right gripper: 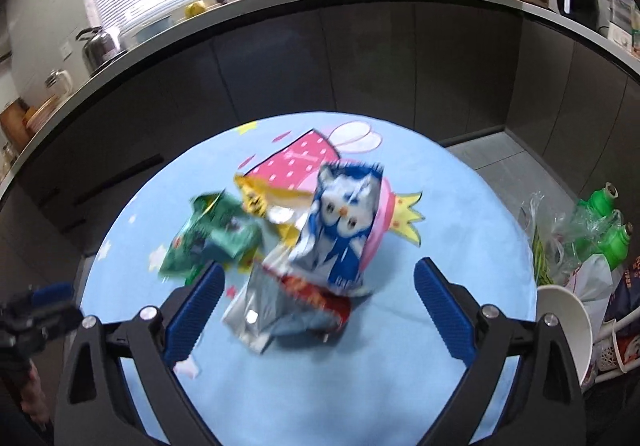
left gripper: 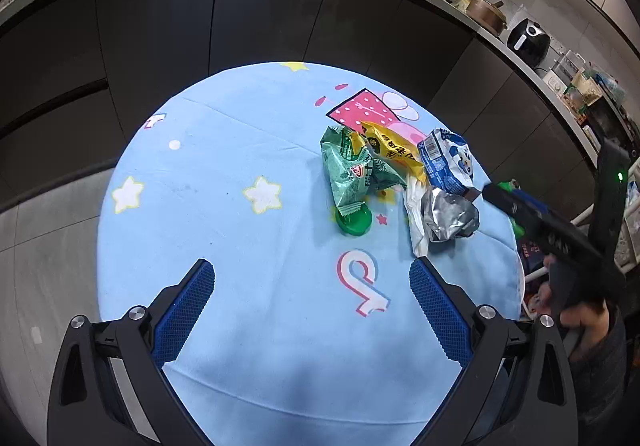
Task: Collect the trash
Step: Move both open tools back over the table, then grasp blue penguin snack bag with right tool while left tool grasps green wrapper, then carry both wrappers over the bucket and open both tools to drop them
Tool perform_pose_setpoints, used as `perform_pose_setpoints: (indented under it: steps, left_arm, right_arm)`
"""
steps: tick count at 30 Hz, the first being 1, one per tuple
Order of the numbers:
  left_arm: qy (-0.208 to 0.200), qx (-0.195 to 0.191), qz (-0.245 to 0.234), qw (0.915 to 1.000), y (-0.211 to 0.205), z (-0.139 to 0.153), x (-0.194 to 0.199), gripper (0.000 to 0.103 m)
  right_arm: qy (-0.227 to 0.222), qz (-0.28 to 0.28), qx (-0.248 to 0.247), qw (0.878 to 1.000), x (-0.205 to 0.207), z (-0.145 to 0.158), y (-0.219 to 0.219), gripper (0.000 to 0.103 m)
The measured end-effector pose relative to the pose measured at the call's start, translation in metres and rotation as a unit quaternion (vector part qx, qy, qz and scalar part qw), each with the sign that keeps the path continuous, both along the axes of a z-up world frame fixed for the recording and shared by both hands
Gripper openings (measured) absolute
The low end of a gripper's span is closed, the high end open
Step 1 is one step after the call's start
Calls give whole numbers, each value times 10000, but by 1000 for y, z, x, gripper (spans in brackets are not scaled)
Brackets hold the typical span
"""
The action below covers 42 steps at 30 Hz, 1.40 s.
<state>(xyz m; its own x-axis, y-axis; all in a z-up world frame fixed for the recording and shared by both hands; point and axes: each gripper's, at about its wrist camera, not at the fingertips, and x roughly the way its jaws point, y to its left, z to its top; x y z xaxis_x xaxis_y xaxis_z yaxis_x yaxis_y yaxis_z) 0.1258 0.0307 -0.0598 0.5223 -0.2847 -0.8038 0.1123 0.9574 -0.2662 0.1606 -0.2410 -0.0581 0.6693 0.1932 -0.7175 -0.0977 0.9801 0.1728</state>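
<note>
Item: snack-wrapper pile (left gripper: 400, 178) — green wrapper (left gripper: 352, 170), yellow wrapper (left gripper: 394, 150), blue owl packet (right gripper: 344, 222), silver foil bag (left gripper: 450, 216). Lies on bench (left gripper: 224, 206), far right part.

Right gripper (right gripper: 316, 310): I read jaws wide, empty; pile dead ahead, foil bag between fingertips, untouched. Nearer hand.

Left gripper (left gripper: 312, 302): jaws wide, empty; pile ahead, off right.

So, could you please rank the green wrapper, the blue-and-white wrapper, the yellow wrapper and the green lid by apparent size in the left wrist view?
1. green wrapper
2. blue-and-white wrapper, close to the green one, so unsure
3. yellow wrapper, partly covered
4. green lid, clearly smallest
</note>
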Motion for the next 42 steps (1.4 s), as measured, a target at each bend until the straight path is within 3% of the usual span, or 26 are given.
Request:
perform_pose_setpoints:
  steps: [9, 11, 13, 16, 24, 26, 29, 31, 36, 42]
  left_arm:
    - [44, -236, -205, 9995, -8, -12, 48, 89]
    - [137, -451, -247, 9986, -11, -17, 64, 85]
    - [251, -590, -301, 9975, -16, -22, 79, 80]
    - [445, -789, -423, 9950, -28, -33, 101, 77]
    - [835, -1036, -420, 9902, -49, -55, 138, 74]
    - [858, -1012, -454, 9901, -55, -57, 145, 69]
    - [950, -902, -493, 9902, -60, -62, 151, 54]
    - [1065, -970, -569, 9879, -62, -64, 151, 32]
    - [950, -940, -628, 9890, -62, -51, 138, 20]
    - [591, -741, -694, 9931, -57, -17, 104, 17]
  right_arm:
    - [455, -248, 207, 9984, 53, -33, -3, 77]
    - [542, -258, 226, 9979, 55, -39, -4, 66]
    - [563, -169, 433, 9973, 54, -42, -5, 45]
    - [450, -195, 354, 9982, 49, -34, -5, 38]
    - [17, -242, 452, 9987, 24, 2, -15, 38]
    - [-45, -218, 385, 9990, 14, 9, -15, 38]
    - [-105, -222, 253, 9994, 1, 14, -14, 38]
    - [-113, -240, 251, 9993, -8, 15, -15, 38]
    - [-94, -277, 330, 9990, -28, 17, -19, 38]
    - [-146, -259, 428, 9986, -53, 23, -21, 38]
